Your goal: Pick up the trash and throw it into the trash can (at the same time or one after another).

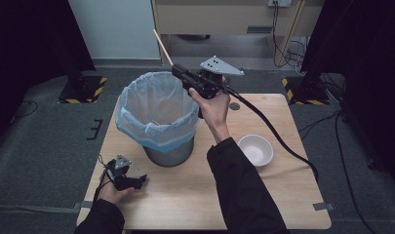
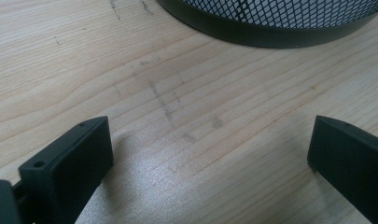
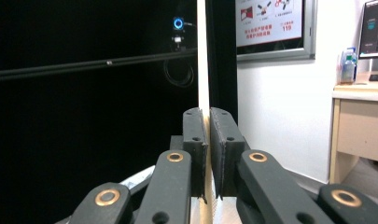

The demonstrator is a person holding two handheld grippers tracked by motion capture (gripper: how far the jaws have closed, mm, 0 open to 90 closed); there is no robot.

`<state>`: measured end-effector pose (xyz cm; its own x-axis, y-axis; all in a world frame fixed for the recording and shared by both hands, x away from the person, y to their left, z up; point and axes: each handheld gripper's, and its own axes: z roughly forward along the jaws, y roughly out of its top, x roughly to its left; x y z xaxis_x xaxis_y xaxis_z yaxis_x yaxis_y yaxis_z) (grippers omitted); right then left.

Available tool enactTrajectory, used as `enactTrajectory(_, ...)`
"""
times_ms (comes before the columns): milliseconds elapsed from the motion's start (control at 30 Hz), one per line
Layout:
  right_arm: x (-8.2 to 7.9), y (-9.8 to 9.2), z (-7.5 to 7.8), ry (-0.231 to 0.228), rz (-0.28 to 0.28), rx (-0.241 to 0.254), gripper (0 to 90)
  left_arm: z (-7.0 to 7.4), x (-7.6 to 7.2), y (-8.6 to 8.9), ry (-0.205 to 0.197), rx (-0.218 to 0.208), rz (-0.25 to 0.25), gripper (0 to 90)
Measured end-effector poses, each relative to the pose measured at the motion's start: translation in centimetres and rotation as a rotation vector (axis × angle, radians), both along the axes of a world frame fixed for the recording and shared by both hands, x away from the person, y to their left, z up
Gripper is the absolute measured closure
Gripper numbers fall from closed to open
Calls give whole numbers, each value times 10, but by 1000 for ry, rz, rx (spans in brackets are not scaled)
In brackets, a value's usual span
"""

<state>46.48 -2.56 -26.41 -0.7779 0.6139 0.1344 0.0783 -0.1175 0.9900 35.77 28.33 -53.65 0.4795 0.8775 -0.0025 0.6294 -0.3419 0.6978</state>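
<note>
My right gripper (image 1: 179,72) is raised over the far rim of a mesh waste bin (image 1: 169,155) lined with a pale blue bag (image 1: 136,105). It is shut on a thin wooden stick (image 1: 163,48) that slants up and to the left beyond the jaws. In the right gripper view the stick (image 3: 202,56) stands upright, pinched between the two black pads of my right gripper (image 3: 208,140). My left gripper (image 1: 138,181) rests low on the table near its front left corner, open with nothing between its fingers. Seen from the left gripper view, my left gripper (image 2: 210,154) lies over bare wood, with the bin's dark base (image 2: 270,35) just ahead.
A white bowl (image 1: 256,149) sits on the wooden table (image 1: 283,204) to the right of the bin. The right gripper's black cable (image 1: 278,139) trails across the table past the bowl. A small grey disc (image 1: 234,106) lies near the far edge.
</note>
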Motion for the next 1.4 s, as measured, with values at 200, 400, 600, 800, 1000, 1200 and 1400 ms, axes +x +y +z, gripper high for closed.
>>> enactTrajectory(200,5,13,-4,12,16,-18,790,0,0,0,0,0,0,0)
enactTrajectory(400,5,10,1,11,12,-59,641,0,0,0,0,0,0,0)
enactTrajectory(600,-1,-11,14,-1,-9,-35,602,0,0,0,0,1,0,0)
enactTrajectory(800,-7,-55,15,-5,-70,-34,557,0,0,0,0,1,0,0)
enactTrajectory(1000,-19,-101,3,6,-117,-37,504,0,0,0,1,2,-1,0)
enactTrajectory(1200,-34,-150,-39,58,-172,-88,465,0,0,0,2,1,0,0)
enactTrajectory(1400,-40,-190,-79,122,-241,-94,456,0,0,0,2,1,0,0)
